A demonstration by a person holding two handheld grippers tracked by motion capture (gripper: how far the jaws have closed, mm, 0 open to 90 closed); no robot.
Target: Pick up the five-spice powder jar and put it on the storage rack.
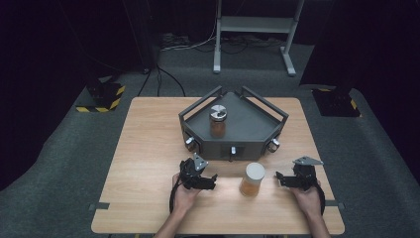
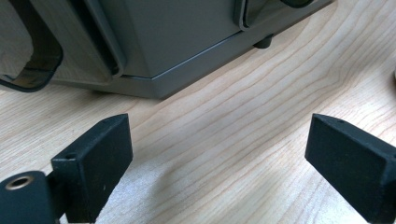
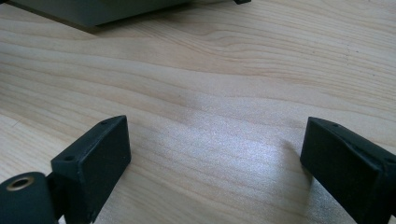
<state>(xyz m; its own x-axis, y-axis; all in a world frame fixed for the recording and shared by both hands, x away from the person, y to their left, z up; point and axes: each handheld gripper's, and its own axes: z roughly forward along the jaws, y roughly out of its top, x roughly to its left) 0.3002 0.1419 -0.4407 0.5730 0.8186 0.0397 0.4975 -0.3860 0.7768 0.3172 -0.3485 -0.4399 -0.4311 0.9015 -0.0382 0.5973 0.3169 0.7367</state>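
White-lidded jar (image 1: 252,179) stands upright on tabletop (image 1: 148,148) btwn both tools, clear of each; left tool (image 1: 210,181) & right tool (image 1: 281,179) both gape empty; right one looks slightly nearer, jar's axis vertical.

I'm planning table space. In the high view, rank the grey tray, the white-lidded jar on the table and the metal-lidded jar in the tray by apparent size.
1. Grey tray, by far the largest.
2. White-lidded jar.
3. Metal-lidded jar. It looks slightly smaller but stands farther from the camera, so this order is unsure.
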